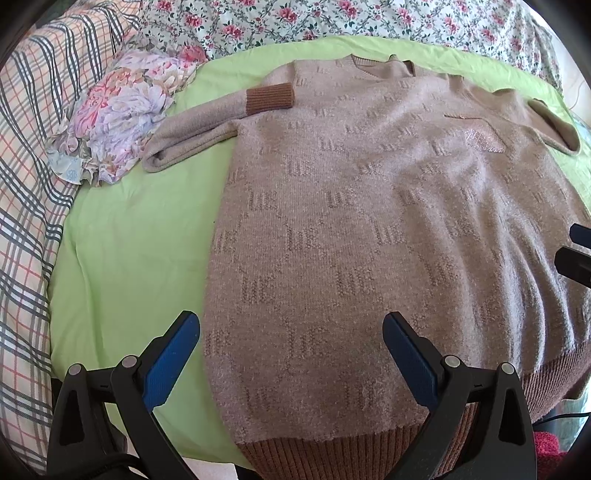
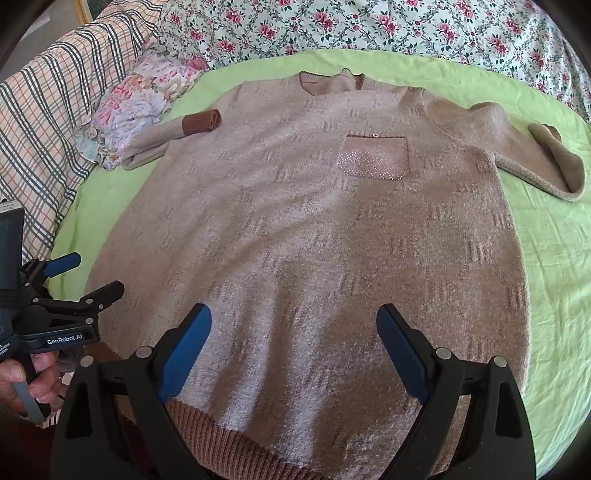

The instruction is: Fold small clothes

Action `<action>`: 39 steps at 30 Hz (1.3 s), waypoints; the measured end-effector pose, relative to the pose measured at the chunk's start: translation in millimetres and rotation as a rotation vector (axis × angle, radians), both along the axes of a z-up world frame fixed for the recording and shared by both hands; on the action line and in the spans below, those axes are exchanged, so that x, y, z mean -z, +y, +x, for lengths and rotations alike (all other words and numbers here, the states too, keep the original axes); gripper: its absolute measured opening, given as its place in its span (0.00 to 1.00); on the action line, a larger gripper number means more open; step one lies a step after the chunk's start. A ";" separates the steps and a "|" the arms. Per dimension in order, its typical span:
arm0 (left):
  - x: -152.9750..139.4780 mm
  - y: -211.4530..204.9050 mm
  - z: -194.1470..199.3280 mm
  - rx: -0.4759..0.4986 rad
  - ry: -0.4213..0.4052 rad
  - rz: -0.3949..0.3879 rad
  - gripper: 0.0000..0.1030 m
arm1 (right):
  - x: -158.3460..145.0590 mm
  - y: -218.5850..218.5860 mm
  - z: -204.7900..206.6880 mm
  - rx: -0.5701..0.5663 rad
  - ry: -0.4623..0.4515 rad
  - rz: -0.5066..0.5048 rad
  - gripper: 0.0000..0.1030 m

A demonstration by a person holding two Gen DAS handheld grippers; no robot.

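**Sweater spread flat, both claws waiting at the hem**

Lime-green sheet (image 2: 546,258) covers the bed, with a white quilt printed in pink roses (image 2: 369,26) banked along the far side and a plaid checked blanket (image 1: 26,184) on the left. Spread face-up across the green lies the beige knitted sweater with a woven letter pattern and brown ribbed trim (image 2: 295,221), neckline (image 2: 332,79) at the far end, brown ribbed hem (image 1: 332,454) nearest the cameras. Its long axis runs near to far, collar pointing away. The left sleeve is doubled back, its brown cuff (image 1: 269,98) resting on the shoulder; the right sleeve (image 2: 535,158) bends back at the far right. A sparkly chest pocket (image 2: 373,157) sits right of centre.

The left gripper (image 1: 291,354) hovers over the near-left hem, jaws spread wide and empty. The right gripper (image 2: 293,343) hangs over the near middle, likewise spread and holding nothing.

This knit looks soft, thick and limp, probably grippy rather than slippery, and it will likely sag and stretch if lifted by one point. The ribbed hem corners or the shoulder seams seem the firmest places to pinch. A crumpled floral cloth in lilac and pink (image 1: 122,114) lies just beside the folded left sleeve.
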State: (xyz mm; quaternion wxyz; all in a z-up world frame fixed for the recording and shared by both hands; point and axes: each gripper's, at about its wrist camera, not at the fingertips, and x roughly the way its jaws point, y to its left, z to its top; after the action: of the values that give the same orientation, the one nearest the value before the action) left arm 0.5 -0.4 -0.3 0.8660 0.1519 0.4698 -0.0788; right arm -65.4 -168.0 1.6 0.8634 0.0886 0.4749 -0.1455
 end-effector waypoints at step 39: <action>4.3 -10.3 8.4 0.014 0.038 -0.009 0.97 | -3.1 -7.5 -2.4 0.027 0.010 0.029 0.89</action>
State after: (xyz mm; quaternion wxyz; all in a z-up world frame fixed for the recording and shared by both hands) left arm 8.9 -10.7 -4.6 0.8572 0.1496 0.4845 -0.0900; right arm -67.8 -175.5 4.7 0.8576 0.1068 0.4801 -0.1506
